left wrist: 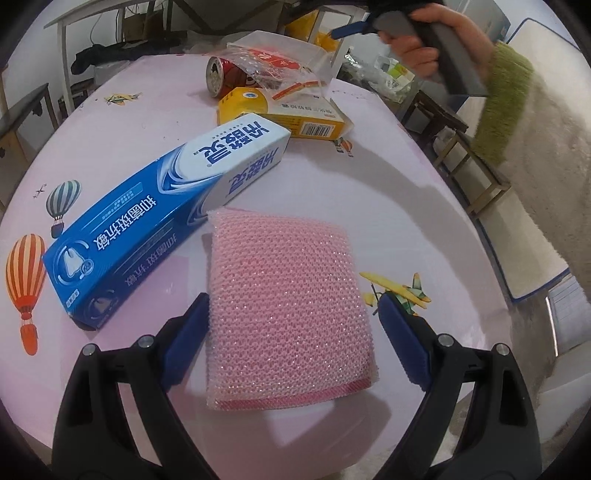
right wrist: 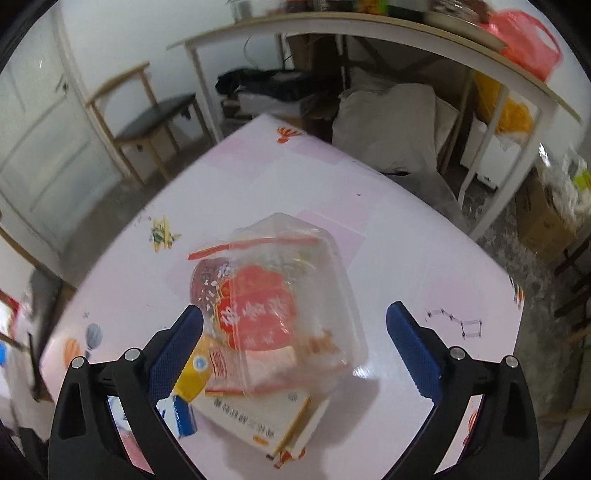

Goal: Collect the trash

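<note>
A pink mesh scrub sponge (left wrist: 288, 295) lies flat on the pink table (left wrist: 406, 206). My left gripper (left wrist: 294, 303) straddles it with jaws open, the left pad at its edge and the right pad a little off it. Behind it lie a blue toothpaste box (left wrist: 159, 221), a yellow carton (left wrist: 280, 110), a red can (left wrist: 225, 75) and a clear printed bag (left wrist: 280, 62). My right gripper (right wrist: 295, 312) hovers open above the clear bag (right wrist: 280, 295), which rests on the yellow carton (right wrist: 251, 413). A person's hand (left wrist: 417, 51) carries it at the top of the left wrist view.
Beyond the table's far edge stand a wooden chair with a dark seat (right wrist: 155, 114) and a white desk (right wrist: 369, 26) with bags beneath it. A cardboard box (right wrist: 546, 218) sits on the floor at right. Wooden stools (left wrist: 469, 158) stand off the table's right side.
</note>
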Tool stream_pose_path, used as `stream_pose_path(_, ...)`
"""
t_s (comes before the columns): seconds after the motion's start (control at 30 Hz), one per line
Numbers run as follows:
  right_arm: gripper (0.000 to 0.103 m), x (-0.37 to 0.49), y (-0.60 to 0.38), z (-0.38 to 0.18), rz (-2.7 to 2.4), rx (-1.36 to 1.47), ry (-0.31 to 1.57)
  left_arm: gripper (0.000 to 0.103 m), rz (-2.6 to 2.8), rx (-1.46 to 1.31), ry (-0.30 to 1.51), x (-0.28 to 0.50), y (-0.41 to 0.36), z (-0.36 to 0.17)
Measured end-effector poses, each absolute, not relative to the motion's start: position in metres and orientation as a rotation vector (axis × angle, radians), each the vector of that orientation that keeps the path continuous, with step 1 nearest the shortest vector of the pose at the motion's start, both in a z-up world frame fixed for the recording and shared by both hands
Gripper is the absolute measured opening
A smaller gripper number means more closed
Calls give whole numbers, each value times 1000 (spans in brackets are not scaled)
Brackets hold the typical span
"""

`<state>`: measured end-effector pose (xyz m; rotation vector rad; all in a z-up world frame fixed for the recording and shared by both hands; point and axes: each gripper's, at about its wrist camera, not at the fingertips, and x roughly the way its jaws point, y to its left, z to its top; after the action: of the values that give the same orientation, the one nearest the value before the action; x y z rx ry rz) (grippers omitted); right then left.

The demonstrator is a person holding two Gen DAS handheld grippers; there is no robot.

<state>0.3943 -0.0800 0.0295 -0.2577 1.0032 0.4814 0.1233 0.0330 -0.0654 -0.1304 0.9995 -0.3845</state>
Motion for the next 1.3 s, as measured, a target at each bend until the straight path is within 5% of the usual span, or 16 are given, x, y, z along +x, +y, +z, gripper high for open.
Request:
stream_pose_path(0.27,96,382,-32,3,359,-592,964,87,-411,-144,989,123,36,-65)
stream_pose_path(0.57,63,407,-74,3,263,-404,1070,87,-432,-198,992,124,41,-66)
stream_pose_path(1.3,58,400,-175,7,4,-146,1059,87,-433,-203,989,124,42,-68)
